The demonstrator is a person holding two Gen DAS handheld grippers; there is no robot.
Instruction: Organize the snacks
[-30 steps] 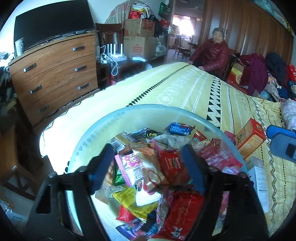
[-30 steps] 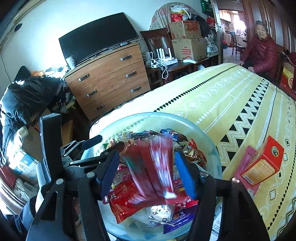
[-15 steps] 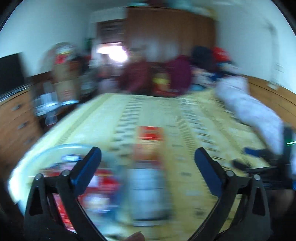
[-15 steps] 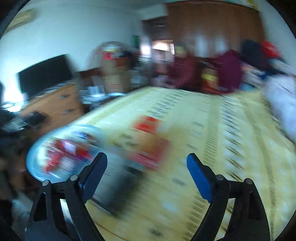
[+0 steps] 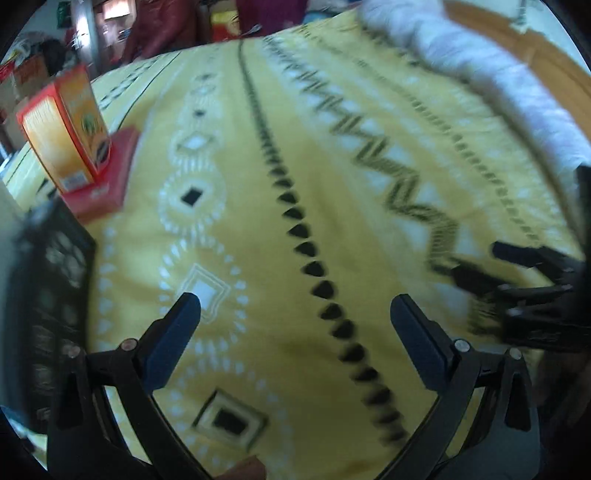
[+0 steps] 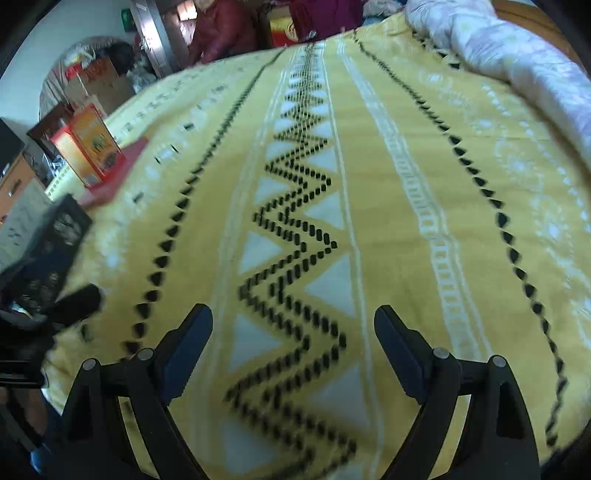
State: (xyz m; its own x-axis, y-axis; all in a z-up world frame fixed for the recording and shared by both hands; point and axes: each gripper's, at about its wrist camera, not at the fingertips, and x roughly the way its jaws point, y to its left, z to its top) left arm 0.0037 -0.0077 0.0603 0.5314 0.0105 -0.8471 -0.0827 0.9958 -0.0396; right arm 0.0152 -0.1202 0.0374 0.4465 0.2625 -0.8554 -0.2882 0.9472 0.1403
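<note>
Blue rubbery pads on black plastic fingers frame each wrist view. The left gripper [image 5: 295,314] has spread its jaws wide within the last moment and nothing sits between them, only bedcover beneath; the right gripper [image 6: 293,325] has likewise been opening and is empty.

Under both lies the yellow woven bedspread [image 5: 332,177], soft and slightly rumpled, printed with rows of black teardrops, black-and-white zigzag bands and white dotted medallions around dark diamonds.

At the left edge of the left wrist view stands a dark rectangular carton with pale printed patterns [image 5: 51,295], blurred, touching the bedspread. The same carton shows in the right wrist view [image 6: 55,236].

Beyond it, the snacks in view: an orange cardboard box with a red spine [image 5: 66,129], upright and tilted, rests on a flat red packet [image 5: 110,177] lying on the cover. Both are well apart from either gripper.

Further off, a pale lilac quilt [image 6: 517,59], puffy and creased, is bunched along the right side, and a seated person in a dark red padded jacket [image 6: 221,33] is past the bed's far edge.
</note>
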